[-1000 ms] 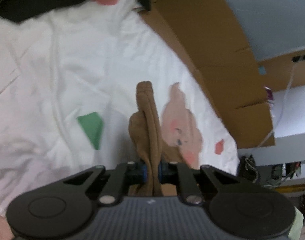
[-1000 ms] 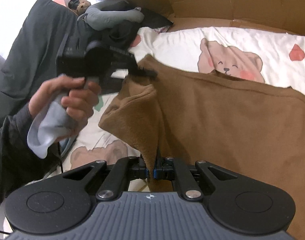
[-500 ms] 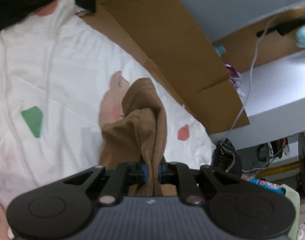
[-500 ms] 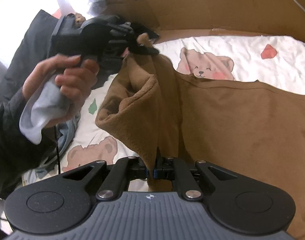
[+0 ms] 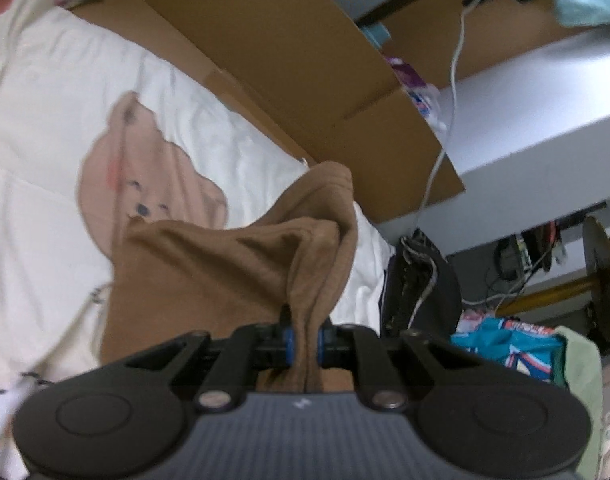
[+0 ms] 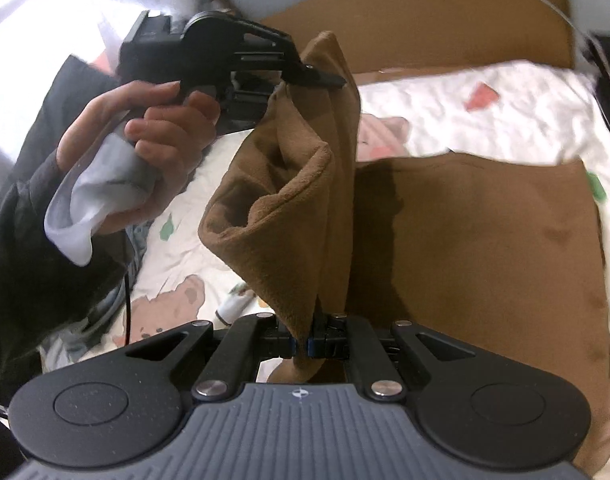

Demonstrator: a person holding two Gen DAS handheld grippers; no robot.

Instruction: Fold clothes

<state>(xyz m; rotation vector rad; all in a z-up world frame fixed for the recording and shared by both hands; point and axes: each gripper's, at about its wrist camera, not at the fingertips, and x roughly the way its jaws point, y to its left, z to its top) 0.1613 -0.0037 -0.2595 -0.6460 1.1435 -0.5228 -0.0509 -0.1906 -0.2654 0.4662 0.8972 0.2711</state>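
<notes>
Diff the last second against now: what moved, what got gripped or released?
Both grippers carried the brown garment edge up and across toward the cardboard side; its fold stands higher. Nothing released: left gripper and right gripper stay clamped on it. Bear sheet unchanged.

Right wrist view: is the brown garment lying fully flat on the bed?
No: the left gripper lifts one edge of the brown garment off the bed.
</notes>
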